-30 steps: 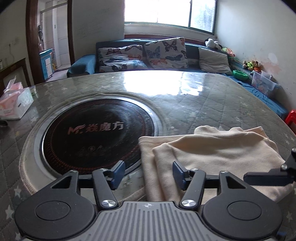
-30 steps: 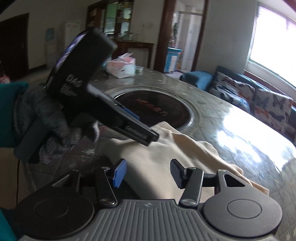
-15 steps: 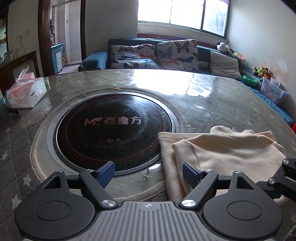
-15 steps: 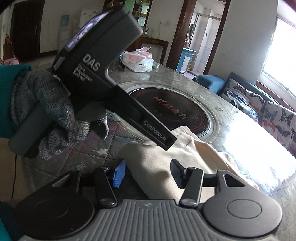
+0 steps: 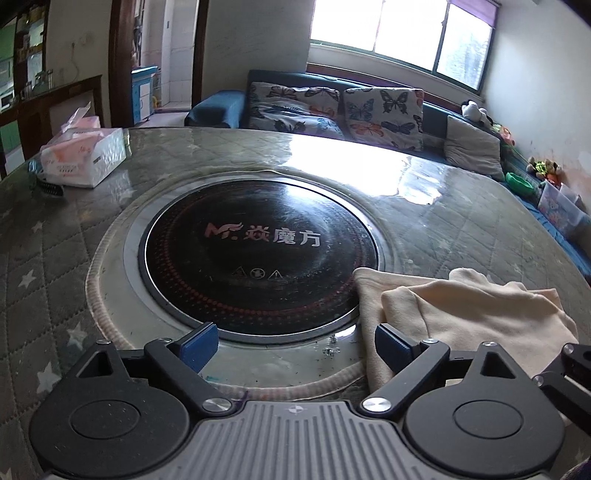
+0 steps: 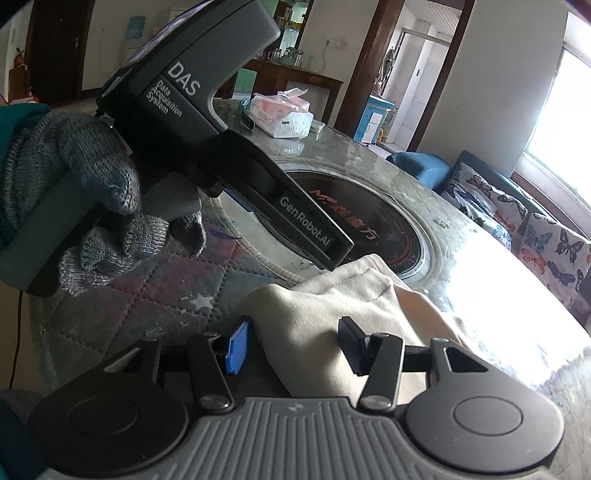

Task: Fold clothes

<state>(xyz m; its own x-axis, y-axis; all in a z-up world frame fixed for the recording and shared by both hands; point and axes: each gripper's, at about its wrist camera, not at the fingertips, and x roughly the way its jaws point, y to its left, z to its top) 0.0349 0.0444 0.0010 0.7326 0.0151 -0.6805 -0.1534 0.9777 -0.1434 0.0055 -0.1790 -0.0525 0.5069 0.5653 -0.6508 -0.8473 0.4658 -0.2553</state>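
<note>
Cloth (image 5: 476, 317), cream and folded, lies at my table's (image 5: 461, 229) near edge; both my left gripper (image 5: 295, 343) and right gripper (image 6: 291, 345) hover level, fingers apart.

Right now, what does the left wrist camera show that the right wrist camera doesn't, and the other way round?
Only the left wrist view shows the window head-on, the stuffed toys by the wall, and the left gripper open over the table edge. Only the right wrist view shows the gloved hand holding the left gripper's body from the side, and the right gripper open over the cloth. Both show the folded cream garment, the black induction cooktop, the tissue box and the butterfly cushions.
</note>
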